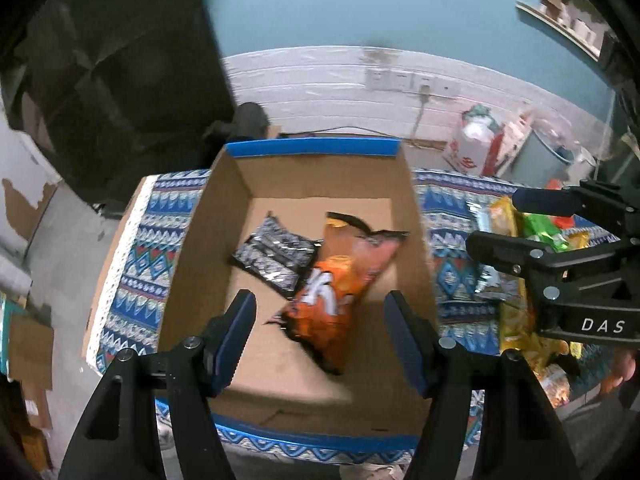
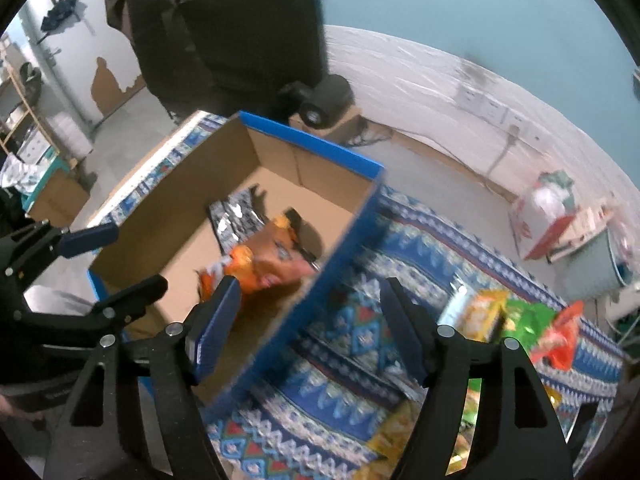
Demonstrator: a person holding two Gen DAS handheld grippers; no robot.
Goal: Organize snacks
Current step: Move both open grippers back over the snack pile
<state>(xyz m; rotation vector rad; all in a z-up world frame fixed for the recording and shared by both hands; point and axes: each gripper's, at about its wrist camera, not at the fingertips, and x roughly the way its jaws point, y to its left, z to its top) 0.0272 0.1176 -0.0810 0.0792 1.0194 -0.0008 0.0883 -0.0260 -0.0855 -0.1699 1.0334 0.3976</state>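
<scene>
Both claws gape empty: left claw (image 1: 320,332) over the cardboard box (image 1: 416,240), right claw (image 2: 310,322) beside its wall. Orange chip bag (image 1: 340,284) lies inside, snack pile (image 2: 516,320) waits on the tabletop (image 2: 360,320). Light, crinkly, slippery packets — I'd pinch a sealed edge, gently.

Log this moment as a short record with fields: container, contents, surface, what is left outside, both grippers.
container: open brown cardboard box with blue rim
contents: orange chip bag overlapping black-and-white foil packet
surface: blue patterned tablecloth
left outside: pile of yellow, green and orange snack packets, right of the box
left gripper: open, empty, above the box
right gripper: open, empty, straddling the box's right wall
</scene>
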